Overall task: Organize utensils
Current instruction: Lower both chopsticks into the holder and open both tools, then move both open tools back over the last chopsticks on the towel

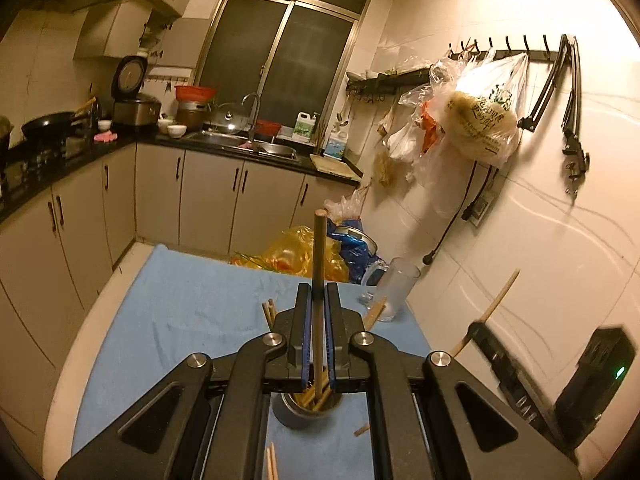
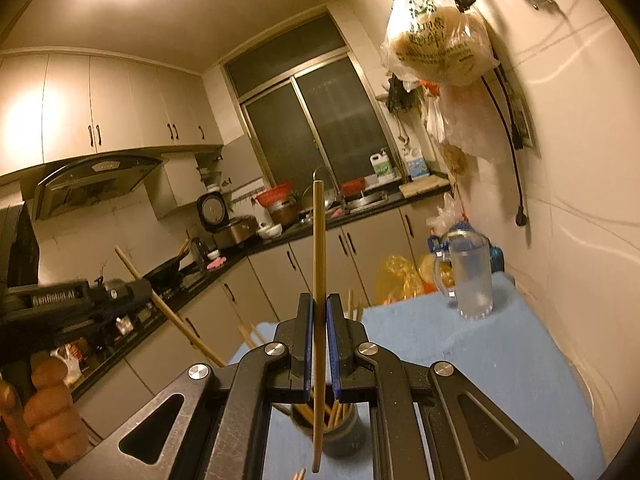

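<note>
Two grippers are up in the air over a table with a blue cloth, and each one pinches a single chopstick. The left gripper has its jaws squeezed tight on a dark brown chopstick that stands straight up between the blue pads. The bottom end of that stick reaches down toward a metal cup on the cloth right under the gripper. The cup is full of more wooden chopsticks, and their tips lean out to the sides. A few loose chopsticks lie on the cloth near the cup, close to the camera. The right gripper has its jaws squeezed tight on a light wooden chopstick, which also stands almost straight up. In the right wrist view the same cup sits below the jaws, and the light stick hangs down in front of it. A hand at the left edge of that view holds the left gripper's handle. A clear glass mug stands on the far right part of the cloth, near the wall. Yellow and blue bags sit just past the far edge of the table. Farther away are a sink and a dark window.
</note>
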